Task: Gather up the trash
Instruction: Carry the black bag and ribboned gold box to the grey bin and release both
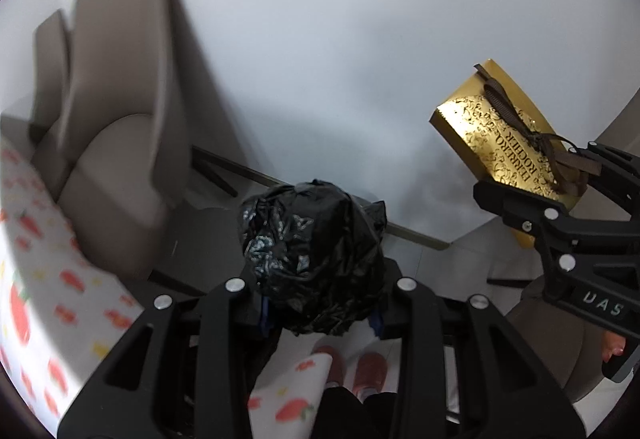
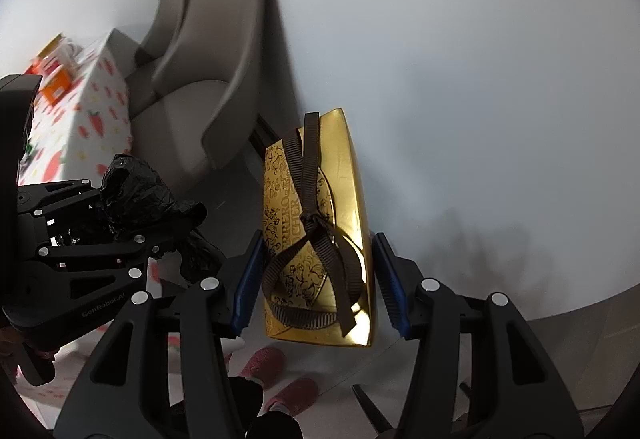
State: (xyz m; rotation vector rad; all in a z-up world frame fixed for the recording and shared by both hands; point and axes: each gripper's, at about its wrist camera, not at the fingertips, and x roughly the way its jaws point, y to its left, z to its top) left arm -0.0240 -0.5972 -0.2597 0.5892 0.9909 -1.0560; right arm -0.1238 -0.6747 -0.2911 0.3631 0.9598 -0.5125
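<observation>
The left gripper (image 1: 320,303) is holding a black trash bag (image 1: 312,251) up in the air. Its jaws are squeezing the crinkly bag from both sides, so they are only partly open, with the bag filling the gap. The right gripper (image 2: 318,287) is holding a gold candy box (image 2: 320,239) with a brown ribbon (image 2: 312,215) tied around it. Its jaws are quite wide, and the box is sitting between the blue pads (image 2: 244,287). The box is tilted, and I cannot tell how tightly the pads are pressing it.

I think the next job is putting the box into the bag. To do it well, the bag needs an open mouth, and it looks bunched up now. The box is shiny and may slip, so the right gripper should be moving slowly and squeezing firmly. Both things are up in front of a white wall (image 1: 340,39), beside a brown chair (image 1: 120,127) and a tabletop (image 2: 92,111) with a strawberry cloth
</observation>
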